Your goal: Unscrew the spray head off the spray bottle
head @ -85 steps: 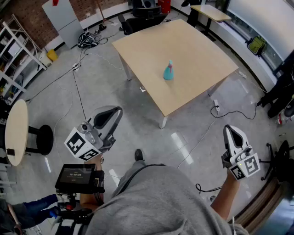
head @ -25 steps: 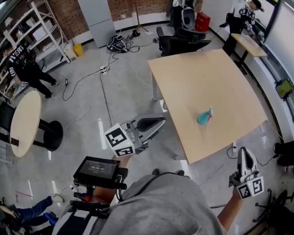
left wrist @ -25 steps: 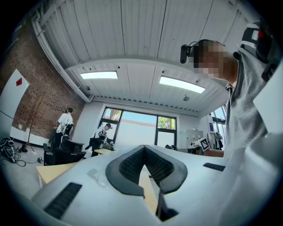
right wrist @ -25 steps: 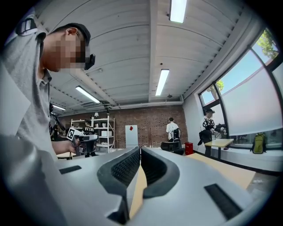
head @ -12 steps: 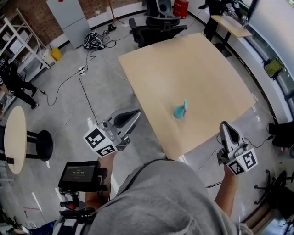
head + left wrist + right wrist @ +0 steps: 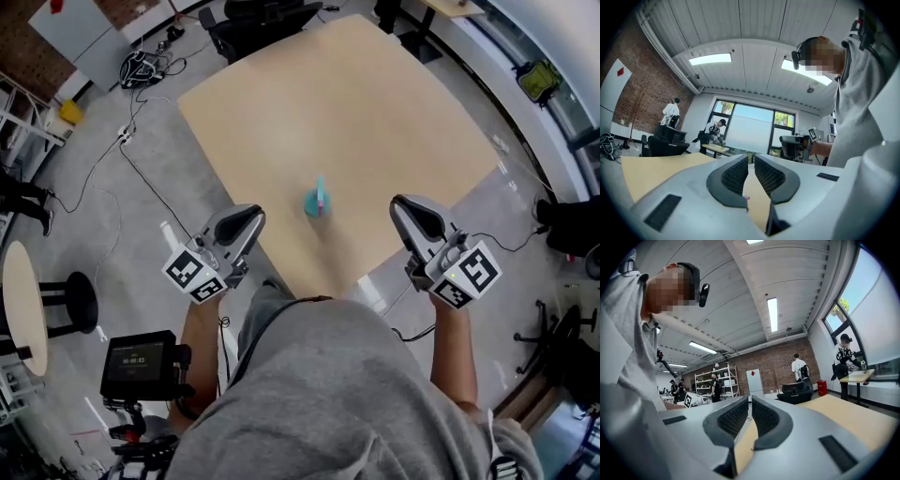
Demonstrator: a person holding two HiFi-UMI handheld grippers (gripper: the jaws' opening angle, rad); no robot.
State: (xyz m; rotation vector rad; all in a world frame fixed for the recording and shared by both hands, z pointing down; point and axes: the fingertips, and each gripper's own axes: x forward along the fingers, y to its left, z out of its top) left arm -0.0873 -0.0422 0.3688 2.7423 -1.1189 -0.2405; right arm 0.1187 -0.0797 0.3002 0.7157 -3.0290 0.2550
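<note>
A small teal spray bottle (image 6: 316, 201) with a pink-trimmed spray head stands upright on the light wooden table (image 6: 356, 103), near its front edge. My left gripper (image 6: 247, 217) hovers shut by the table's front left edge, left of the bottle and apart from it. My right gripper (image 6: 405, 208) is shut too, held over the table's front right part, to the right of the bottle. Nothing is between either pair of jaws. In the left gripper view the shut jaws (image 6: 749, 167) point across the tabletop; in the right gripper view the jaws (image 6: 749, 410) do the same.
Black office chairs (image 6: 258, 17) stand at the table's far side. Cables and a power strip (image 6: 125, 136) lie on the grey floor to the left. A round side table (image 6: 26, 300) stands at far left. People stand in the background (image 6: 801, 369).
The view has closed in on the table. Both grippers have come up to the table's front edge, one on each side of the bottle. Both jaws stay shut.
</note>
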